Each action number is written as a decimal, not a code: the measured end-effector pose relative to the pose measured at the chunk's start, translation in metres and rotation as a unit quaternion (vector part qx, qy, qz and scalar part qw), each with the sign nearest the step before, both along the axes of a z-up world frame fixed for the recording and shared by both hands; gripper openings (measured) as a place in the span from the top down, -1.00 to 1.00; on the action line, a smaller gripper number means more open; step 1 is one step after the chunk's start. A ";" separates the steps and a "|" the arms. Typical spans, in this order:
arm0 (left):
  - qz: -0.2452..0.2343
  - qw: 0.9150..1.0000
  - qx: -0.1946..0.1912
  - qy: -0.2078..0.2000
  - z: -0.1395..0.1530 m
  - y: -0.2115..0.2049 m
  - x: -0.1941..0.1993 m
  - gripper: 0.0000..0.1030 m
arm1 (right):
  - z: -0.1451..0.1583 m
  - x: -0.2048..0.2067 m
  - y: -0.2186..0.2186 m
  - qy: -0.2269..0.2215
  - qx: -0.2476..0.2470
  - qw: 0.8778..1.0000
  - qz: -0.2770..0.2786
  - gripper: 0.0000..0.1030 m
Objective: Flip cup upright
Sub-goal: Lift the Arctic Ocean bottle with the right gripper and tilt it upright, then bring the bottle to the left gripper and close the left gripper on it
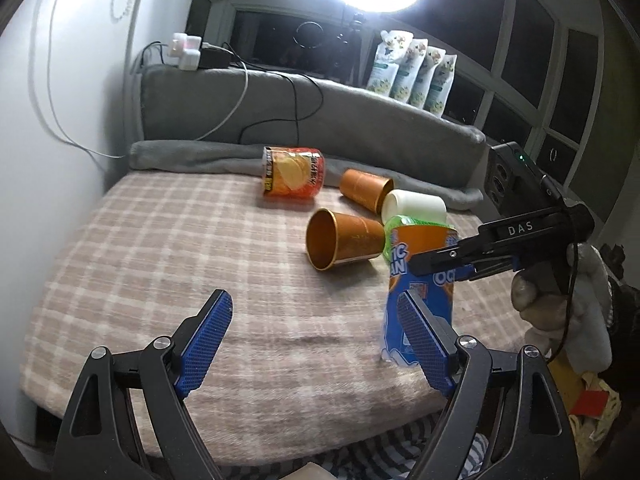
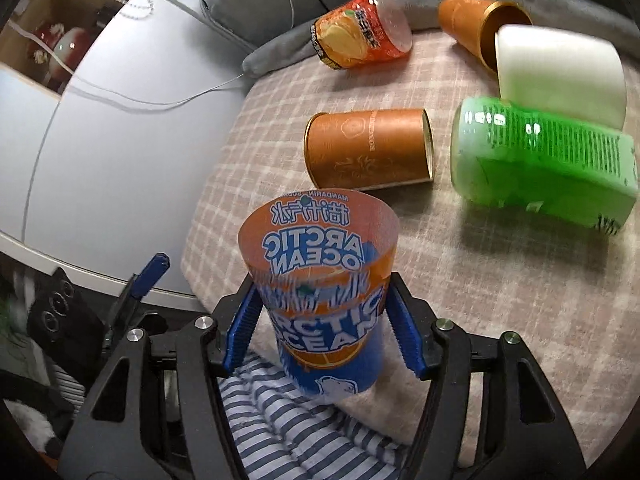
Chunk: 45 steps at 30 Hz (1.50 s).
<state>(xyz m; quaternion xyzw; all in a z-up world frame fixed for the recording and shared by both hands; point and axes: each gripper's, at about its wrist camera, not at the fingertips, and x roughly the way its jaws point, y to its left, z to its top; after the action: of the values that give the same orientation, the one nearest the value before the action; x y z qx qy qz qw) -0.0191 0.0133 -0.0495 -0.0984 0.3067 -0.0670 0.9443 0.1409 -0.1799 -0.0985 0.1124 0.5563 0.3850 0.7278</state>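
Note:
An orange and blue "Arctic Ocean" cup (image 2: 320, 288) stands upright, mouth up, near the front edge of the checked blanket (image 2: 500, 280). My right gripper (image 2: 320, 312) is shut on it, blue pads on both sides of its middle. In the left wrist view the cup (image 1: 420, 280) stands at the right with the right gripper (image 1: 460, 258) around it. My left gripper (image 1: 320, 328) is open and empty, just left of the cup, its right finger (image 1: 424, 340) in front of the cup's base.
Several cups lie on their sides: a copper cup (image 2: 368, 148), a green one (image 2: 540, 160), a white one (image 2: 560, 72), another copper one (image 2: 472, 20) and an orange snack cup (image 2: 360, 32). A grey cushion (image 1: 320, 120) borders the back. A white cabinet (image 1: 60, 120) stands at left.

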 end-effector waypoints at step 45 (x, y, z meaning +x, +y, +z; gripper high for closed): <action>-0.116 0.945 -0.169 0.254 -0.058 -0.037 0.162 -0.48 | 0.012 -0.089 -0.138 -0.132 0.005 0.964 -0.232 -0.60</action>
<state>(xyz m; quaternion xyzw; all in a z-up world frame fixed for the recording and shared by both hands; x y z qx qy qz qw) 0.1427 -0.0236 -0.1074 -0.2337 0.5302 -0.1998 0.7902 0.0520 -0.3182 -0.0868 0.1901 0.4121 0.2197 0.8636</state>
